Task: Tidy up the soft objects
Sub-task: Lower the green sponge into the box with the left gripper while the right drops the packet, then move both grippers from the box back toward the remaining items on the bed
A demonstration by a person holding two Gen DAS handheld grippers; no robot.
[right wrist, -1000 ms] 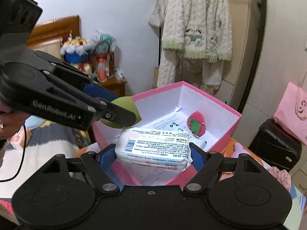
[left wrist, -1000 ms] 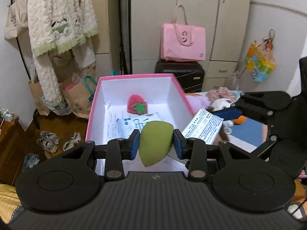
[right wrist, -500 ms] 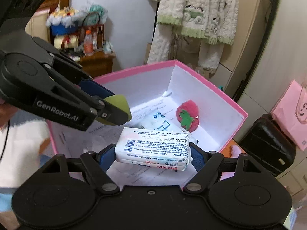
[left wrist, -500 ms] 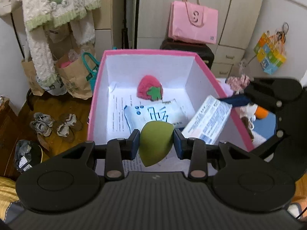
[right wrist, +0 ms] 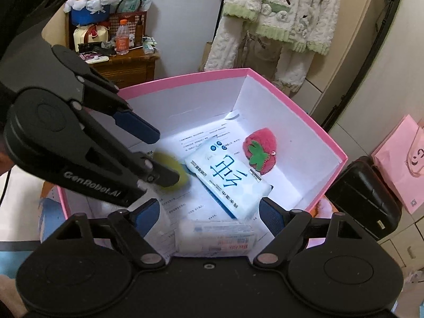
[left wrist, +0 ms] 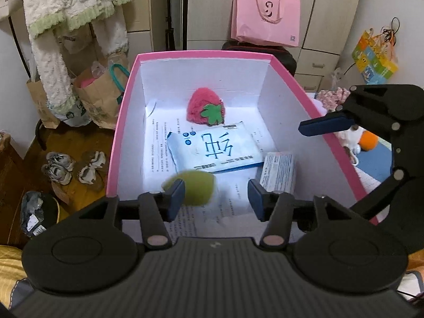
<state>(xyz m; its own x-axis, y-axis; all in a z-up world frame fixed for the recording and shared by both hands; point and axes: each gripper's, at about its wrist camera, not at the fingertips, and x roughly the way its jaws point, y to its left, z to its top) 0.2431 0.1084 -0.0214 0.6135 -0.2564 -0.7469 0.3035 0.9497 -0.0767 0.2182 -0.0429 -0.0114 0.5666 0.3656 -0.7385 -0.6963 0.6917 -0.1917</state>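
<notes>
Both grippers were tilted downward. The left gripper was caught with its jaws opening, nothing pressed between the blue pads. The right gripper was likewise caught with its jaws opening, spread wide, and nothing was gripped between them.

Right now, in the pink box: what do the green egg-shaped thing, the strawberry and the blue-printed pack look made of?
Green egg-shaped sponge: looks like matte foam with a smooth, shineless surface, though it is motion-blurred. Strawberry: fuzzy red plush pile with a flat green felt-like leaf. Blue-printed pack: thin glossy plastic film, wrinkled and catching light, likely tissues inside. Pink box: matte cardboard, white inside, with straight folded edges.
</notes>
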